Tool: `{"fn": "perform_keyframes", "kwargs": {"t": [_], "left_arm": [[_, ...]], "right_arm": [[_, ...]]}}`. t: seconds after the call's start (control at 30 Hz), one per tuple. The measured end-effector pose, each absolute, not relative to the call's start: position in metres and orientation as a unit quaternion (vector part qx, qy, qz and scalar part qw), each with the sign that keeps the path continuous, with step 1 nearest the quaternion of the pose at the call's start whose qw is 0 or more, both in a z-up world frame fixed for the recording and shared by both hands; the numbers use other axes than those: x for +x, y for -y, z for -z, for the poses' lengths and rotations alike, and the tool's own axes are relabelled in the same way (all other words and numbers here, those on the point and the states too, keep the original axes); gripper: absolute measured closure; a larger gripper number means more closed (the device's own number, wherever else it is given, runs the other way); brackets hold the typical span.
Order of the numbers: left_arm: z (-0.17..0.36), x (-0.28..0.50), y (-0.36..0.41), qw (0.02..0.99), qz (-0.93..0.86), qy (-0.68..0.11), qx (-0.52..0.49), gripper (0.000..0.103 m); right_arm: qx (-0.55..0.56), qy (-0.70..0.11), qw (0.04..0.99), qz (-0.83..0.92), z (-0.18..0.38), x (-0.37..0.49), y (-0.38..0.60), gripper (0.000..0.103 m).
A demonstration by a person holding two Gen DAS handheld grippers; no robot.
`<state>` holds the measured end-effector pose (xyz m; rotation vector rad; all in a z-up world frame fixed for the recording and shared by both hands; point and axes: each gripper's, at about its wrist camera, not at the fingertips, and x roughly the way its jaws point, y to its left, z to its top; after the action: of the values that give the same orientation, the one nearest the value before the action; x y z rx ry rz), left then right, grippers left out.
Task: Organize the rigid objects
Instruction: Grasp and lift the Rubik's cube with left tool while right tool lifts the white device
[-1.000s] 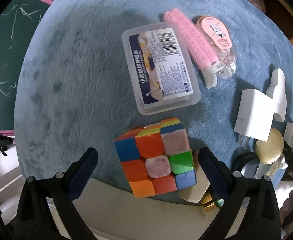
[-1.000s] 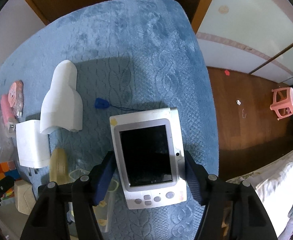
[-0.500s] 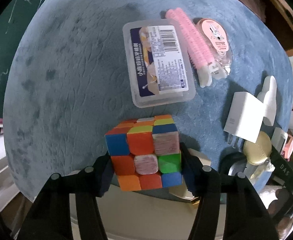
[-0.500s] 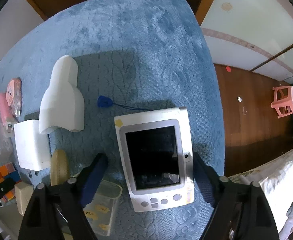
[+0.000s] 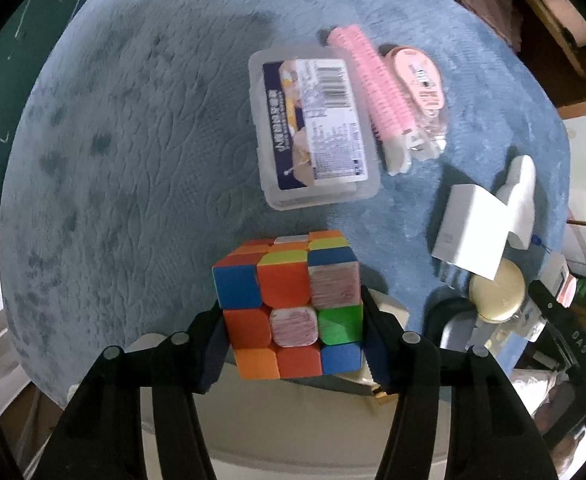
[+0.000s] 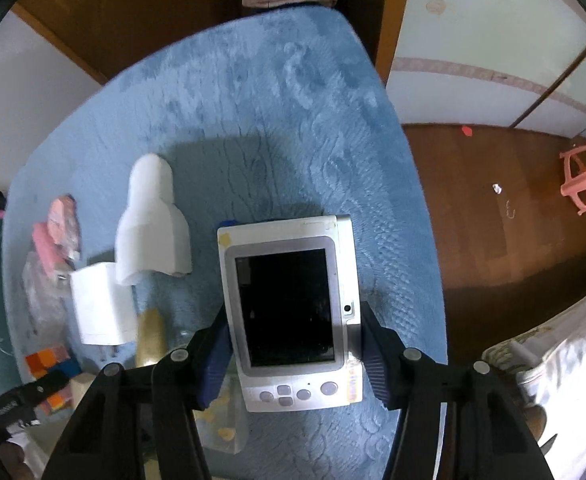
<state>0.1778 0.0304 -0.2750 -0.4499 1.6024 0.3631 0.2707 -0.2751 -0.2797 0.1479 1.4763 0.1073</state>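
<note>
Both claws now grip: cube (image 5: 293,312), device (image 6: 289,312).

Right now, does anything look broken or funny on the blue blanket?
Yes. The puzzle cube in the left gripper is scrambled, and its white stickers look scratched and stained pink. Nothing else looks spilled or broken.

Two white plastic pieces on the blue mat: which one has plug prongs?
The boxy white charger, prongs at its near end. The bottle-shaped white piece beside it has a rounded neck and none visible.
</note>
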Motion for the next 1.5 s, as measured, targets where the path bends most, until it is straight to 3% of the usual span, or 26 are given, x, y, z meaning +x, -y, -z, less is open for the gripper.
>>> {"fn": "perform_keyframes", "kwargs": {"t": [0.53, 0.77, 1.0, 1.17, 1.5], "left_arm": [[0.105, 0.126, 0.021, 0.788, -0.023, -0.608, -0.093, 0.043], [0.063, 0.085, 0.038, 0.827, 0.035, -0.562, 0.004, 0.043], [0.088, 0.034, 0.046, 0.813, 0.074, -0.572, 0.082, 0.043], [0.142, 0.007, 0.048, 0.783, 0.090, -0.602, 0.127, 0.043], [0.216, -0.012, 0.034, 0.750, 0.069, -0.643, 0.135, 0.043]], "right_arm": [[0.060, -0.561, 0.816, -0.130, 0.116, 0.168, 0.245, 0.045], [0.033, -0.538, 0.826, -0.164, 0.079, 0.092, 0.221, 0.045], [-0.004, -0.567, 0.804, -0.180, 0.103, 0.030, 0.188, 0.045], [-0.013, -0.612, 0.772, -0.168, 0.154, 0.005, 0.174, 0.045], [-0.030, -0.673, 0.727, -0.131, 0.235, -0.014, 0.173, 0.045]]}}
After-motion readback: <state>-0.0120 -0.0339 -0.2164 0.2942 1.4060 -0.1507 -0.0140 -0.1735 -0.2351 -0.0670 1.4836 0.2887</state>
